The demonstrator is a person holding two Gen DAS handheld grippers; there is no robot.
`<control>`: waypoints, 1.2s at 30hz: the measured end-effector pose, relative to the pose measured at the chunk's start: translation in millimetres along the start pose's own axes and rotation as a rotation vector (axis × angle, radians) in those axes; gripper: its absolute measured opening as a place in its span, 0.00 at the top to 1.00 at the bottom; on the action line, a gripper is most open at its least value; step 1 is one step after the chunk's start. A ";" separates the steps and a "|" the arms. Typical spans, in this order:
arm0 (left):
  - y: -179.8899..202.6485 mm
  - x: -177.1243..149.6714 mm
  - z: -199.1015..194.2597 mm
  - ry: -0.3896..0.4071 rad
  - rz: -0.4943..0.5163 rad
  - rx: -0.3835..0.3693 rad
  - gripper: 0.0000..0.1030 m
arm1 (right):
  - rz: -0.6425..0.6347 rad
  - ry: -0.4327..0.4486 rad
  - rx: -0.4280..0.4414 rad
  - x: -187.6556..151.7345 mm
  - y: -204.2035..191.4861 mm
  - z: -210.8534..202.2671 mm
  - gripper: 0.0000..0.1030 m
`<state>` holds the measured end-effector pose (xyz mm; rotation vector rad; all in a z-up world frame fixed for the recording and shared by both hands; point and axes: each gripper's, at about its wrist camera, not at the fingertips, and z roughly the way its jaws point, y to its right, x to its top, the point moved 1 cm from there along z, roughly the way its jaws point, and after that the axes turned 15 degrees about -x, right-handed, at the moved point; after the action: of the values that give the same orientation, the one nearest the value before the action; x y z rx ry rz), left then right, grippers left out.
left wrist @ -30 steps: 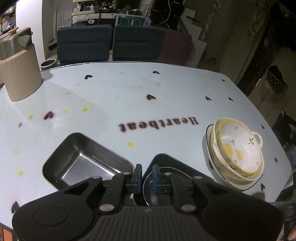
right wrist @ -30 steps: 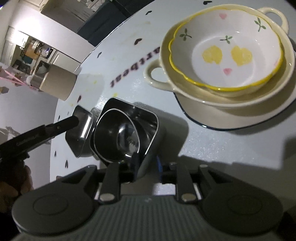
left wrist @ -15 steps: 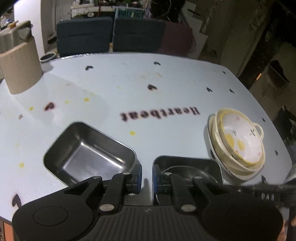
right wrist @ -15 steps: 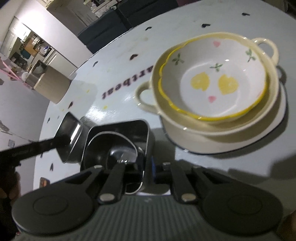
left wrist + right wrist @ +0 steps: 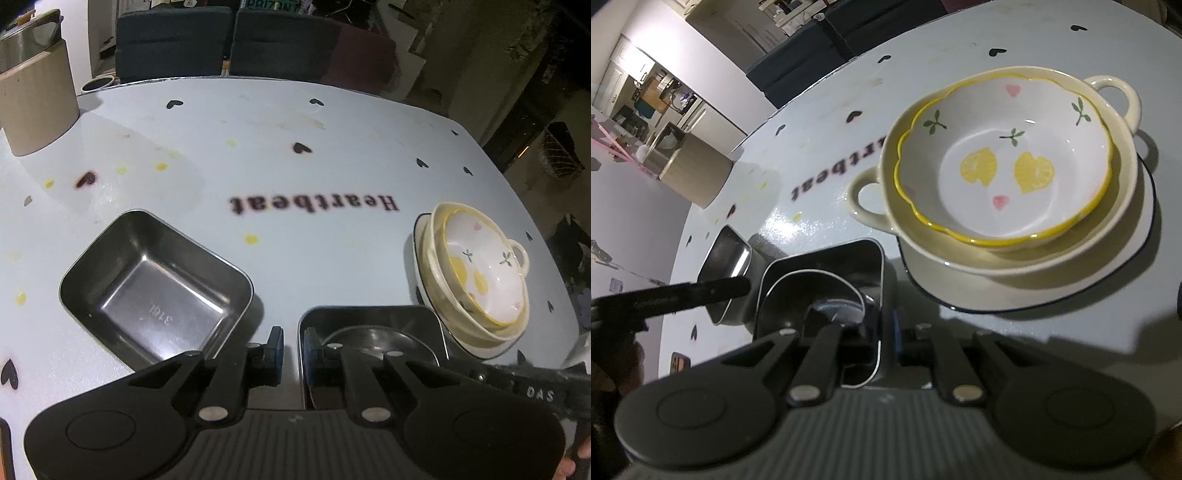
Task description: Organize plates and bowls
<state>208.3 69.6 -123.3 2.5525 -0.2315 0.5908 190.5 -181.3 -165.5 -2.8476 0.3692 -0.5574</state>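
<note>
The square steel tray [image 5: 827,288], clamped at its wall by the right gripper [image 5: 886,332], should travel level so its nested round dish [image 5: 812,295] stays put, the left gripper [image 5: 291,347] empty, slightly parted.

Dim room, light from overhead. Table [image 5: 332,177] lit unevenly; background dark beyond it. Glare on steel tray [image 5: 155,295]. Hard shadow under bowl stack [image 5: 1015,240]. Strong fisheye bending at edges. Printed lettering soft, blurred.
</note>
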 end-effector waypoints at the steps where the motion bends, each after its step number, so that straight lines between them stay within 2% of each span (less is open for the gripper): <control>1: 1.3 1.0 3.9 -0.009 0.008 0.007 0.88 | -0.004 0.001 -0.001 -0.1 -0.4 0.0 0.90; 7: 12.2 -1.2 21.2 -0.064 0.078 0.056 0.90 | -0.019 0.003 -0.004 -2.4 -4.1 0.7 0.90; 15: 10.5 -11.5 17.8 -0.091 0.056 0.069 0.88 | -0.055 -0.006 -0.011 -4.1 -9.9 2.9 0.90; 21: 9.8 -23.4 24.8 -0.155 0.036 0.060 0.86 | -0.090 -0.033 -0.015 -9.0 -14.5 9.5 0.93; 24: 9.2 -25.9 25.1 -0.160 0.021 0.042 0.94 | -0.099 -0.030 -0.020 -9.3 -15.9 9.1 0.94; 30: 13.0 -24.7 16.1 -0.123 0.037 0.051 0.95 | -0.126 -0.025 -0.013 -10.3 -22.6 5.1 0.95; 36: 8.5 -9.8 -14.2 0.008 0.016 0.047 0.96 | -0.142 -0.004 0.040 -7.8 -44.6 -11.3 0.92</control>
<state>192.1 70.1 -113.0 2.5957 -0.2375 0.6191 188.1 -138.7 -146.5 -2.8509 0.1545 -0.5781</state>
